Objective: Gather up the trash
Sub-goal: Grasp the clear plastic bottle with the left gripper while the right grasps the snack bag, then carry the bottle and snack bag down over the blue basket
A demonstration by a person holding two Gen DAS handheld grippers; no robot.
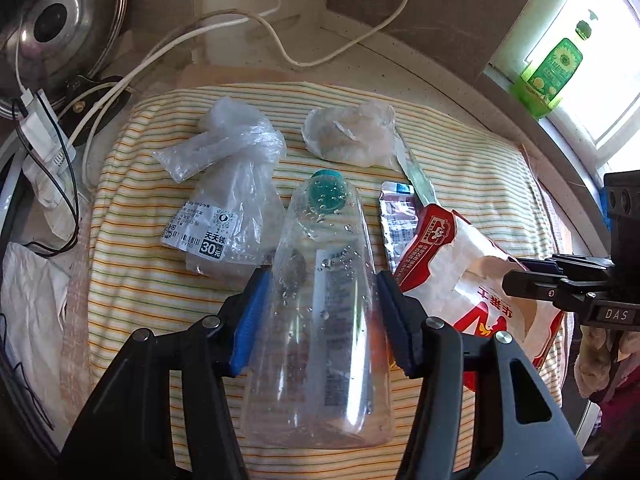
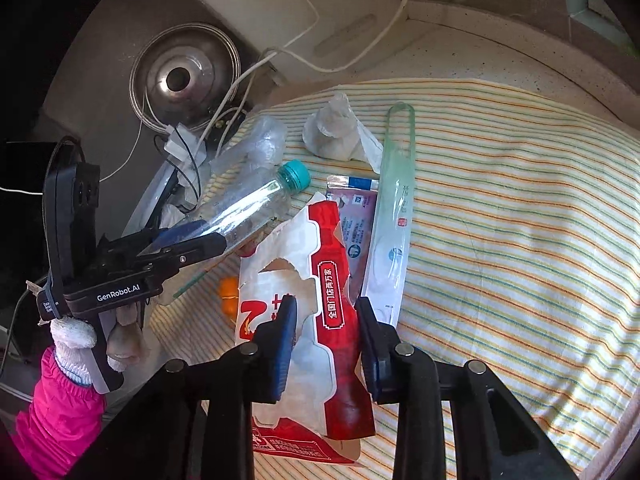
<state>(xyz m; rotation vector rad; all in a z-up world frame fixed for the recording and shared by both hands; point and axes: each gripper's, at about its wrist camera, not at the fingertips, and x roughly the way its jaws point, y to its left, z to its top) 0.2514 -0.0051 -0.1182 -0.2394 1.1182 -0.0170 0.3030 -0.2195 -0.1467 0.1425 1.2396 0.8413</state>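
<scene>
Nearest, the left gripper (image 1: 320,304) clamped a clear plastic bottle (image 1: 320,300) at frame centre; the right gripper (image 2: 326,332) pinched a red-and-white paper bag (image 2: 312,320) low over the striped cloth (image 2: 500,220).

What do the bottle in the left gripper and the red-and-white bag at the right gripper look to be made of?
Bottle: clear thin plastic, glossy; see-through, droplets inside, teal plastic cap.
Red-and-white bag: seemingly paper, matte and printed; its torn edges are ragged and it creases stiffly. A coating can't be ruled out.
</scene>
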